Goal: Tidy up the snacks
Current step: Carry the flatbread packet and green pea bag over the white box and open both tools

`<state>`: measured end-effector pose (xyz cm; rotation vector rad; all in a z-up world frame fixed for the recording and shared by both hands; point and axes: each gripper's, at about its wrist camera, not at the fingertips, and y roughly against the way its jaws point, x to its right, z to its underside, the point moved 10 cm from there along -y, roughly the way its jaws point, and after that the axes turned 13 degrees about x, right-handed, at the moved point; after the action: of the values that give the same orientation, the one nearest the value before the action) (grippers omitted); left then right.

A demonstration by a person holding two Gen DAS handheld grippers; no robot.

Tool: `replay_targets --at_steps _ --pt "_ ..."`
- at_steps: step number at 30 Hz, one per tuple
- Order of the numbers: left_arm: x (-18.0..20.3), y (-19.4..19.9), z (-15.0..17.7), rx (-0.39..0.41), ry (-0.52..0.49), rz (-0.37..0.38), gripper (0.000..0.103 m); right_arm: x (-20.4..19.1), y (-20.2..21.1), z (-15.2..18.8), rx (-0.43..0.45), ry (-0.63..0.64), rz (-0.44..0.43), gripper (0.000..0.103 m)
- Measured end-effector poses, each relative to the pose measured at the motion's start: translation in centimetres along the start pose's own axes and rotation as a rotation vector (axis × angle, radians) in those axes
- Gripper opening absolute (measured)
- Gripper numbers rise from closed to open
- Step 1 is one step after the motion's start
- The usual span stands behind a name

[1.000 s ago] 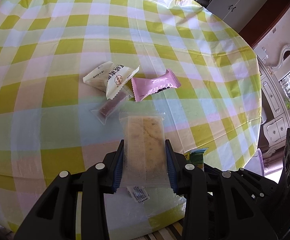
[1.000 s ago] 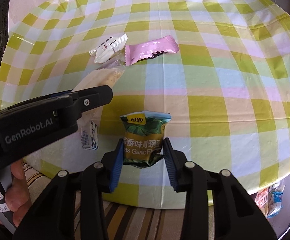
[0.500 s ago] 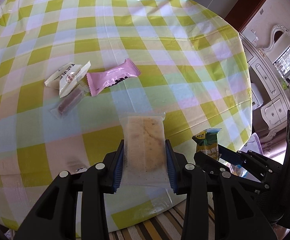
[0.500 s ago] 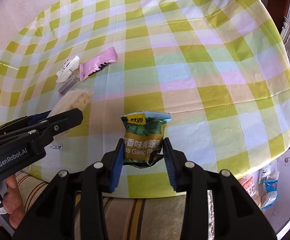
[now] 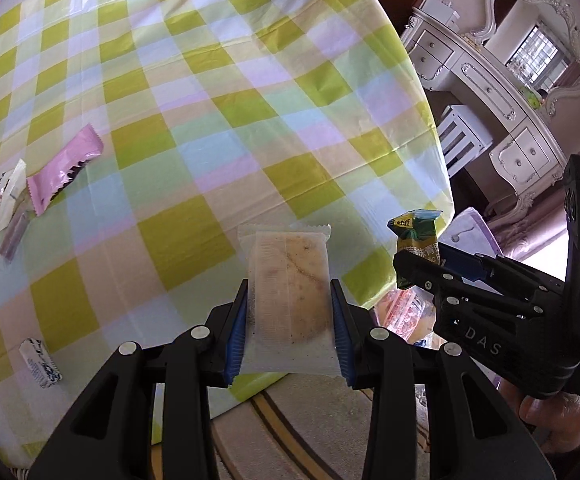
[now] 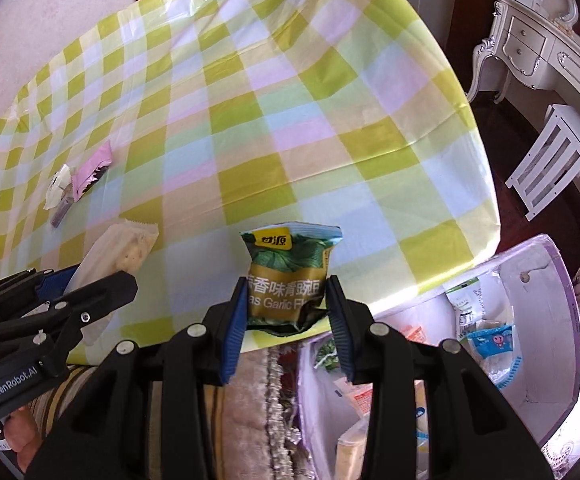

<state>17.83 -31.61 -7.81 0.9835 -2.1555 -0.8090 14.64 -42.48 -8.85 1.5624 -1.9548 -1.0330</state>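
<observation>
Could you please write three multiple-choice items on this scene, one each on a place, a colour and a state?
1. Where is the pink packet?
A. on the tablecloth
B. in the bin
C. in the right tongs

2. What colour is the packet in the right tongs?
A. red
B. green and gold
C. pink

3. What state are the left tongs in?
A. open, holding nothing
B. shut on the cracker packet
C. lying on the table

Answers: 1 A, it lies beside the white packet. 2 B, the pea packet shows green leaves over gold. 3 B, both pads press its sides.
</observation>
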Motion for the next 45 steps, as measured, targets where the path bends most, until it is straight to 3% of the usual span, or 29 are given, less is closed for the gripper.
replay_targets --at_steps 12,20,34,36,38,45 --pt "10.4 -3.3 2.6 -0.091 -0.158 0.107 0.036 10.3 0.4 2.5 -0.012 -0.110 0.113 0.039" --pt "14.5 -4.8 4.7 -0.154 -0.242 0.148 0.036 15.5 0.7 4.2 -0.030 -0.158 0.203 0.039" --pt "15.6 -6.0 5.7 -0.208 -0.244 0.180 0.039 19.3 0.3 6.1 -0.073 -0.219 0.290 0.043" --pt "15.6 -6.0 5.6 -0.201 -0.238 0.181 0.047 19.3 0.4 5.9 -0.063 -0.226 0.295 0.060" --pt "15.5 -5.8 5.3 -0.189 -0.233 0.180 0.055 19.3 0.7 5.6 -0.051 -0.227 0.297 0.065" --pt "14.9 -4.7 3.9 -0.126 -0.242 0.153 0.063 18.5 1.1 4.4 -0.036 -0.212 0.304 0.066"
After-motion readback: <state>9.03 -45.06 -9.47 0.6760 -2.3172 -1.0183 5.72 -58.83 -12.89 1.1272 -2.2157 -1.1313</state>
